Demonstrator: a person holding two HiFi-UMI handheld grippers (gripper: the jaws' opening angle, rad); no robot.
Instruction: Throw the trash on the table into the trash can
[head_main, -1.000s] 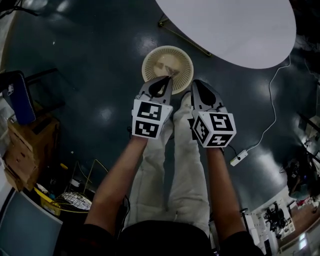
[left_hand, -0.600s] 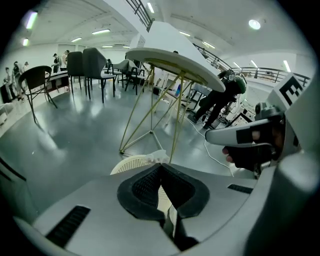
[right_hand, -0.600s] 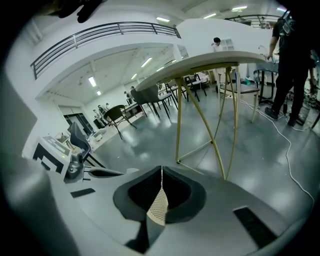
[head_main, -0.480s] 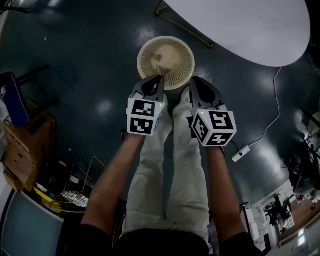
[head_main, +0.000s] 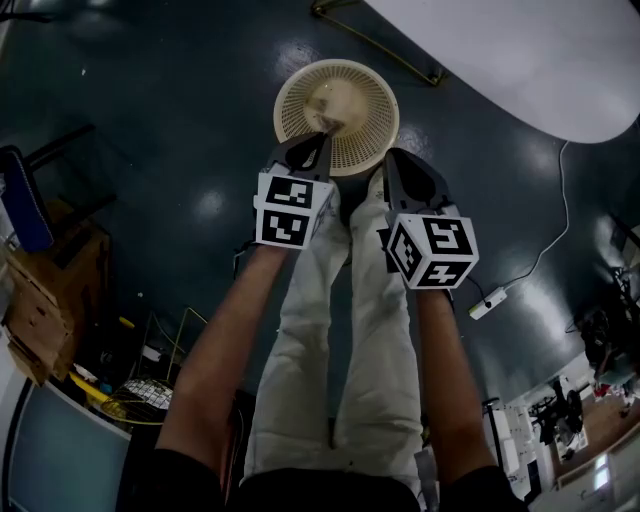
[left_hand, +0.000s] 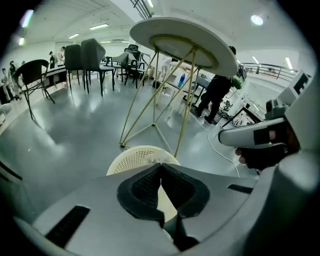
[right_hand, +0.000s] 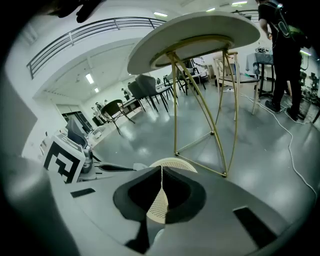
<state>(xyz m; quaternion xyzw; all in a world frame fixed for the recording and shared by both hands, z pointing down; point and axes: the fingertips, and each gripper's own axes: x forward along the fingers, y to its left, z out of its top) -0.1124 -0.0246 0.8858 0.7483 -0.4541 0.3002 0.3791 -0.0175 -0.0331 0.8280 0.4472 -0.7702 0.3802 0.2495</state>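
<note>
Head view looks steeply down on a glossy dark blue-grey floor (head_main: 150, 120) that mirrors ceiling lights. A round cream perforated plastic trash can (head_main: 375, 120) stands at 12 o'clock, with a pale crumpled lump of trash (head_main: 335, 98) inside. The left gripper (head_main: 324, 137) hangs over the can's near rim and the right gripper (head_main: 392, 158) is just beside it. Both pairs of jaws are pressed together, with nothing visible between them. A white oval tabletop (head_main: 530, 60) on thin gold legs (head_main: 400, 57) fills 1 o'clock. A white cable with power strip (head_main: 487, 303) trails at 4 o'clock, and brown cardboard boxes (head_main: 40, 310) crowd 8 o'clock.
</note>
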